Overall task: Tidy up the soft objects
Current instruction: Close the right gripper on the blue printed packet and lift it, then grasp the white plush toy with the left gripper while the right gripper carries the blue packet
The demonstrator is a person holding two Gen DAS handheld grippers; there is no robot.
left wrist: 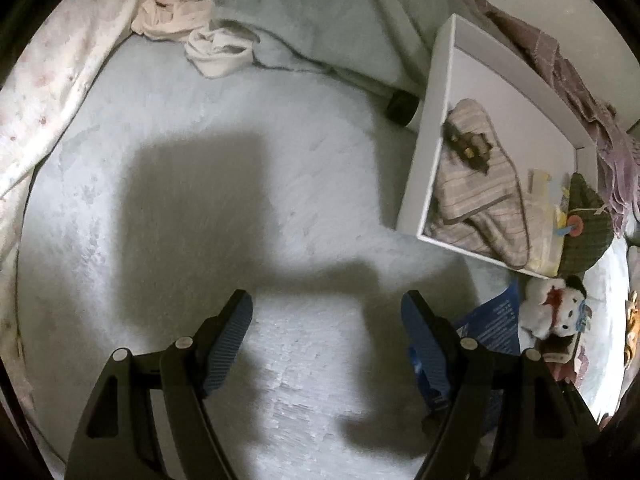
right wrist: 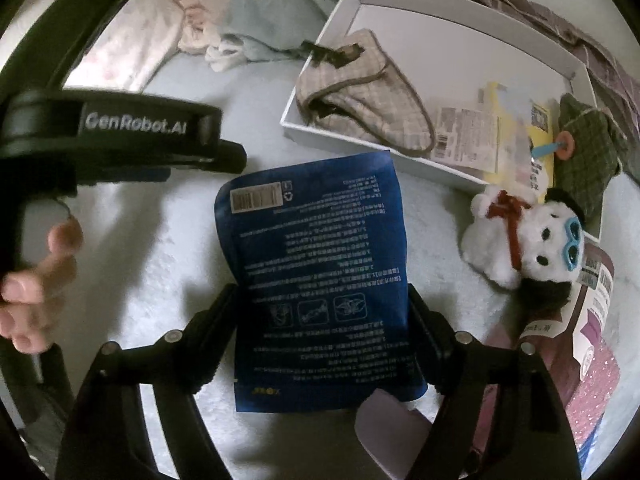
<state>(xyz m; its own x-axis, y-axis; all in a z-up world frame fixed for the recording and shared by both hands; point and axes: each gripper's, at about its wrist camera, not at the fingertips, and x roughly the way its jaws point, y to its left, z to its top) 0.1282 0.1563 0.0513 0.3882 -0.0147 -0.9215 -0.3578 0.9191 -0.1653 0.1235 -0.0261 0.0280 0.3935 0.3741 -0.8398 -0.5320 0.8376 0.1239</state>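
My right gripper is shut on a blue packet with white print, held above the pale fluffy bed cover. My left gripper is open and empty over the cover; it also shows in the right wrist view at the left. A white box at the upper right holds a checked beige slipper, a yellow packet and a green checked cloth over its rim. A white plush toy with a red ribbon lies beside the box. The same box shows in the left wrist view.
A pink sparkly packet lies at the right edge. Crumpled pale cloths and a floral quilt lie at the far left. A mauve checked cloth lies behind the box. A dark cylinder lies by the box's left wall.
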